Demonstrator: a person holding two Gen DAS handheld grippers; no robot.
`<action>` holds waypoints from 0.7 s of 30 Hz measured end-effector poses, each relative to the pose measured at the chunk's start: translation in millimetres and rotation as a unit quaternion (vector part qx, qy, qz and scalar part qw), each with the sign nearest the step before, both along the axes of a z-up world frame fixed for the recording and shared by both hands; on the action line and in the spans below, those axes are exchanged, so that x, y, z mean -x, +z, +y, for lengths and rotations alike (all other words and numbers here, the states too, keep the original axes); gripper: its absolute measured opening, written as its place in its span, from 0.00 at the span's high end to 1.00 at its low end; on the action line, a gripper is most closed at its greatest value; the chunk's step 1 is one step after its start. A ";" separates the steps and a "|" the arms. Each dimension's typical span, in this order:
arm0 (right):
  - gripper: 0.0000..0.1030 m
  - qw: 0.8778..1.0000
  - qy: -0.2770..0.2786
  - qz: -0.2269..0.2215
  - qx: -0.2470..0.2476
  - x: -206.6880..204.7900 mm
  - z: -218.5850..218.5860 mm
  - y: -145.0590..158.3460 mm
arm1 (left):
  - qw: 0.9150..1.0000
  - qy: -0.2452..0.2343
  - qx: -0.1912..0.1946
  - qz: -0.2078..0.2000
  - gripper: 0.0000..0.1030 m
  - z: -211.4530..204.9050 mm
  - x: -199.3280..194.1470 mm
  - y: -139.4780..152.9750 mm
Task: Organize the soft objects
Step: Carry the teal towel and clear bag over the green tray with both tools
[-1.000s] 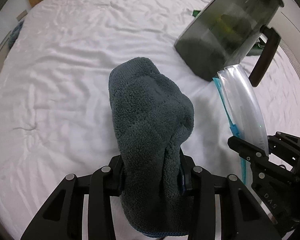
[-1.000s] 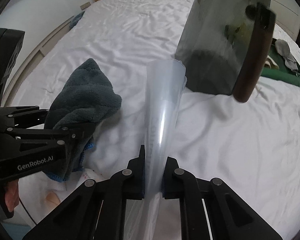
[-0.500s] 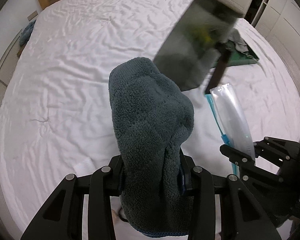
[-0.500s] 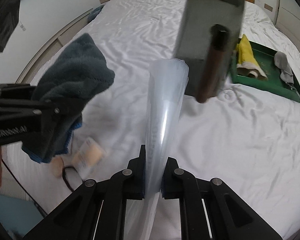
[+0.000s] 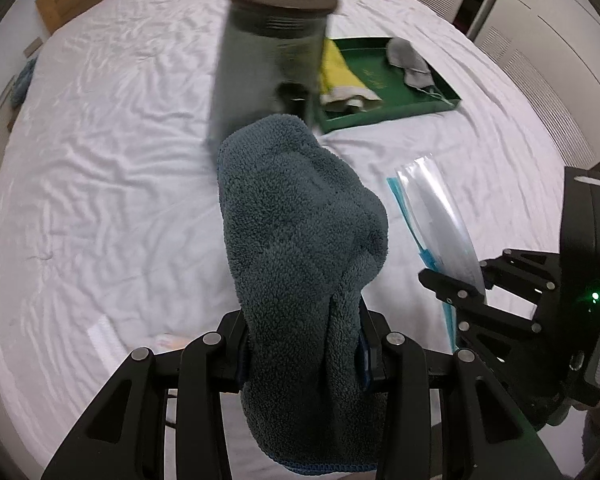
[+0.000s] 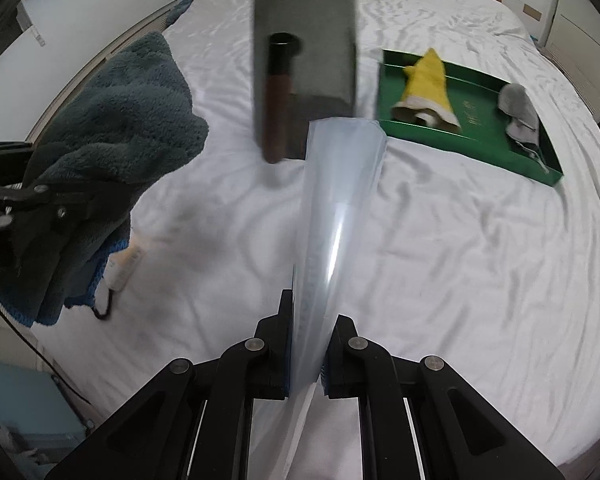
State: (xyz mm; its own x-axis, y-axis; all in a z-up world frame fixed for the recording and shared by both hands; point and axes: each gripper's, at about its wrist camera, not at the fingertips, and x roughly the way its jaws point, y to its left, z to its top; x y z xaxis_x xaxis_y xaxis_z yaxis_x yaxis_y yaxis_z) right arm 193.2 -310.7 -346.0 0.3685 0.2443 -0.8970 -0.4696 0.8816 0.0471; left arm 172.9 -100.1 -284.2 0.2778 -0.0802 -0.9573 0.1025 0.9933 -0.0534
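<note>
My left gripper [image 5: 302,324] is shut on a thick dark teal fleece towel [image 5: 296,216], which stands up between the fingers and hangs below them, lifted off the bed. In the right wrist view the same towel [image 6: 116,120] hangs at the left. My right gripper [image 6: 307,344] is shut on a clear plastic zip bag [image 6: 336,216] that sticks up stiffly ahead of it. From the left wrist view the bag [image 5: 440,224] and the right gripper [image 5: 472,284] show at the right, with a blue zip strip on the bag's edge.
A tall dark smoky bin with a lid [image 5: 272,52] and a handle [image 6: 278,96] stands on the white bed sheet [image 5: 100,160]. A green tray [image 6: 480,120] behind it holds a yellow glove [image 6: 428,80] and a grey cloth [image 6: 518,108]. A small bottle [image 6: 126,264] lies near the bed's edge.
Both grippers have risen and drawn back from the bin, keeping their holds on towel and bag. The green tray and more of the bed have come into sight.
</note>
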 end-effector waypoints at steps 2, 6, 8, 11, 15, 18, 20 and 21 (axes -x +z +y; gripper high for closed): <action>0.91 1.000 -0.004 0.001 0.001 -2.7 -13.8 1.5 | 1.000 -0.006 0.001 0.003 0.66 -12.4 -3.1 0.4; 0.91 1.000 -0.012 0.001 0.002 -6.7 -32.6 4.3 | 1.000 -0.017 0.003 0.007 0.66 -33.4 -7.8 2.3; 0.91 1.000 -0.019 0.001 0.003 -10.8 -45.5 5.0 | 1.000 -0.024 0.006 0.011 0.66 -45.2 -10.9 1.5; 0.91 1.000 -0.028 0.001 0.003 -18.2 -62.4 4.6 | 0.999 -0.034 0.007 0.014 0.66 -60.3 -14.4 0.7; 0.91 0.999 -0.044 0.000 0.012 -24.5 -78.4 4.9 | 0.999 -0.046 0.014 0.020 0.66 -80.1 -19.5 -1.9; 0.91 0.998 -0.051 -0.004 0.021 -28.7 -93.3 8.2 | 0.998 -0.057 0.023 0.025 0.66 -96.9 -23.8 -4.8; 0.91 0.998 -0.057 -0.007 0.029 -31.7 -104.9 10.9 | 0.997 -0.065 0.029 0.029 0.66 -111.4 -26.1 -8.6; 0.91 0.998 -0.060 -0.008 0.033 -32.4 -109.2 12.6 | 0.997 -0.068 0.032 0.030 0.66 -117.3 -27.1 -10.3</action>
State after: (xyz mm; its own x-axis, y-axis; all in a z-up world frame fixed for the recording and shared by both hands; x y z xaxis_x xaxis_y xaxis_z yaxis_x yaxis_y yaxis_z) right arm 225.6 -419.9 -333.4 0.4057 0.1389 -0.9034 -0.3608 0.9325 -0.0186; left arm 200.0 -217.4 -294.4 0.2020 -0.1746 -0.9637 0.2300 0.9649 -0.1266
